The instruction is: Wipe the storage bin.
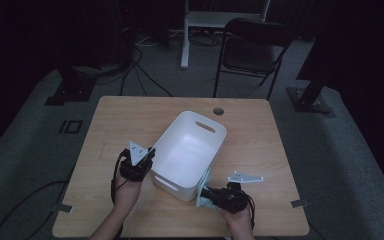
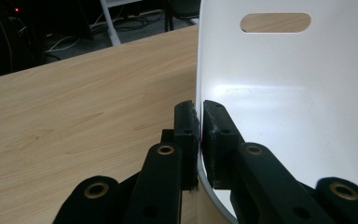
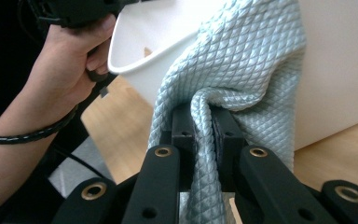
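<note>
**We wipe the tub**

We press the blue cloth (image 3: 242,70) flat on the outside wall of the white tub (image 1: 180,150). Our right gripper (image 3: 204,126) has its jaws clenched on a fold of the cloth. Our left gripper (image 2: 200,126) pinches the tub's rim. The tub sits on the table (image 1: 130,120).

The left gripper (image 2: 199,119) has its two black jaws clamped on the thin rim of the white bin (image 2: 284,93), one jaw outside and one inside. A slot handle (image 2: 275,22) is cut high in the bin's far wall. The wooden table (image 2: 74,107) lies to the left.
</note>
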`<state>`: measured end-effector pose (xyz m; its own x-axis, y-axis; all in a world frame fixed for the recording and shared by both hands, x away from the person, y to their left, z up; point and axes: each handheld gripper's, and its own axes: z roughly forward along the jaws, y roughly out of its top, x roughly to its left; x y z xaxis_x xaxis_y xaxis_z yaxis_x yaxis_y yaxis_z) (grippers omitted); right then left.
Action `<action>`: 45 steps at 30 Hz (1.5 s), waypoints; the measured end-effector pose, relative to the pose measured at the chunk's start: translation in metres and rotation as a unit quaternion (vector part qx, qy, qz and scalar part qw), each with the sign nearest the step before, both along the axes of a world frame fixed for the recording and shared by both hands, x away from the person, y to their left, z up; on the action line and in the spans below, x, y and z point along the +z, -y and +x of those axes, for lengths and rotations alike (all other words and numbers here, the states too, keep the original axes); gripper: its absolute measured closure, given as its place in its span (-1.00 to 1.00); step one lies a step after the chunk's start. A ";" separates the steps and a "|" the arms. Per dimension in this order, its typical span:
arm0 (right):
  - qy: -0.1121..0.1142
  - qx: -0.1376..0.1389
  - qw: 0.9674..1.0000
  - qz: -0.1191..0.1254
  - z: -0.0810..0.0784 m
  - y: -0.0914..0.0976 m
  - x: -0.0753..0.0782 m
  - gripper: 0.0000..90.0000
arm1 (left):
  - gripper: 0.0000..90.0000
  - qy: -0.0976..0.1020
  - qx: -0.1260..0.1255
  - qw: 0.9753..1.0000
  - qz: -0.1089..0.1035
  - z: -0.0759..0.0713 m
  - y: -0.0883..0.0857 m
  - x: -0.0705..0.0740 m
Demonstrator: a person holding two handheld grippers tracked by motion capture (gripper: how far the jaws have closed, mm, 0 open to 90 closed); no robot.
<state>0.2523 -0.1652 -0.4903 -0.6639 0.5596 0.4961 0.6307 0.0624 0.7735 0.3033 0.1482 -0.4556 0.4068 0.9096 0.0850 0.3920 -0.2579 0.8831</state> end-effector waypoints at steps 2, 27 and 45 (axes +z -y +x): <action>0.004 -0.013 1.000 0.004 0.004 0.007 0.003 0.83 | 0.89 0.000 -0.001 1.000 0.001 0.000 0.000 0.000; 0.032 -0.172 0.984 0.014 0.100 0.093 0.018 0.83 | 0.89 -0.005 -0.005 1.000 -0.008 0.002 -0.001 0.000; 0.024 -0.158 0.987 0.016 0.122 0.065 0.017 0.83 | 0.88 -0.006 -0.040 0.999 -0.004 0.006 -0.004 0.001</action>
<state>0.3742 -0.2299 -0.4733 -0.4826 0.7271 0.4884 0.5768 -0.1558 0.8019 0.3091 0.1526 -0.4548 0.4784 0.8752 0.0722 0.3819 -0.2814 0.8803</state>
